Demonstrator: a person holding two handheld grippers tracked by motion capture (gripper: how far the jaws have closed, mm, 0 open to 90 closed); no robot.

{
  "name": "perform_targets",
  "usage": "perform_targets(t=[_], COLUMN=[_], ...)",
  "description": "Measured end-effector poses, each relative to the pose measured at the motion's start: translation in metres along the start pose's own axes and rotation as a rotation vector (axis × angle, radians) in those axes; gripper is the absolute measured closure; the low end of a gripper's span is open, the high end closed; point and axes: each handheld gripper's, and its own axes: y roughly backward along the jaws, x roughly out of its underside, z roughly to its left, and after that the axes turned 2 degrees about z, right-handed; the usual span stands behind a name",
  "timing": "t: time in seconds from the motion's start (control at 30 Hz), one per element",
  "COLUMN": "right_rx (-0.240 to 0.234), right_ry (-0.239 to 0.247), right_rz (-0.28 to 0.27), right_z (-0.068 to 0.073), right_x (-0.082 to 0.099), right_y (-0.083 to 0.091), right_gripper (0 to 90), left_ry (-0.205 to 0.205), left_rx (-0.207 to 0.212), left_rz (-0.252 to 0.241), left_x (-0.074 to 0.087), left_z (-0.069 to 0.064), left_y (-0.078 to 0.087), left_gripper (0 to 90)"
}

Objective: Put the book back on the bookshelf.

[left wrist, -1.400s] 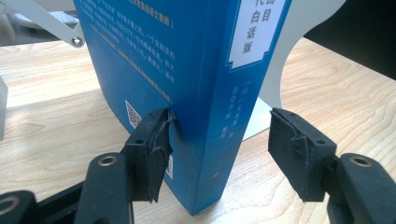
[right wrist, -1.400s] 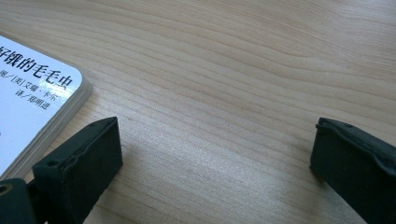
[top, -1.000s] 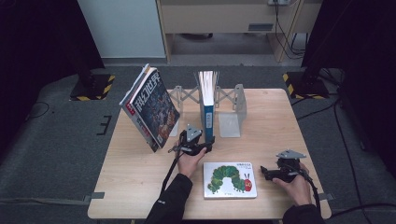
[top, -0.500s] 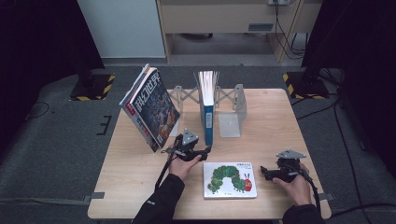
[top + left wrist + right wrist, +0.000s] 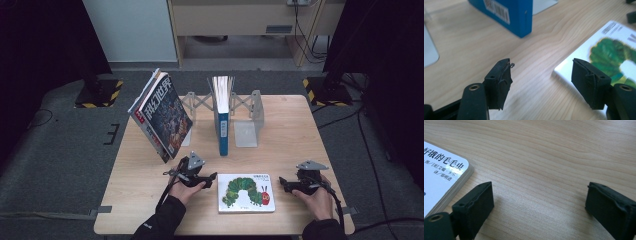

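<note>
A white picture book with a green caterpillar (image 5: 246, 192) lies flat near the table's front edge. My left gripper (image 5: 214, 178) rests just left of it, jaws open after just widening. In the left gripper view (image 5: 542, 82) only bare wood lies between the jaws, and the book's corner (image 5: 604, 47) sits by the right jaw. My right gripper (image 5: 281, 183) rests to the book's right, pointing at it. Its jaws (image 5: 539, 202) are open with nothing between them, though they have just narrowed a little. The book's corner (image 5: 441, 172) lies beside its left jaw.
A blue book (image 5: 222, 120) stands upright in a grey metal expanding rack (image 5: 246, 117) at the table's middle back. A large magazine (image 5: 162, 117) leans at the back left. The wooden table (image 5: 290, 130) has bare wood on its right side.
My left hand has drawn back from the blue book toward the front edge, ending beside the picture book's left side. The right hand has stayed put.
</note>
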Motion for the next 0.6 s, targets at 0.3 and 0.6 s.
perform_targets(t=[0.3, 0.6], right_rx=[-0.024, -0.086], right_ry=[0.024, 0.005], right_rz=[0.011, -0.024], right_z=[0.004, 0.013], right_x=[-0.001, -0.002], right_y=[0.008, 0.019], right_gripper=[25.4, 32.0], left_ry=[0.015, -0.024], left_rx=[0.018, 0.022], left_rz=[0.043, 0.081], left_x=[0.019, 0.027], left_z=[0.000, -0.007], left_y=[0.001, -0.007], left_gripper=[30.0, 28.3])
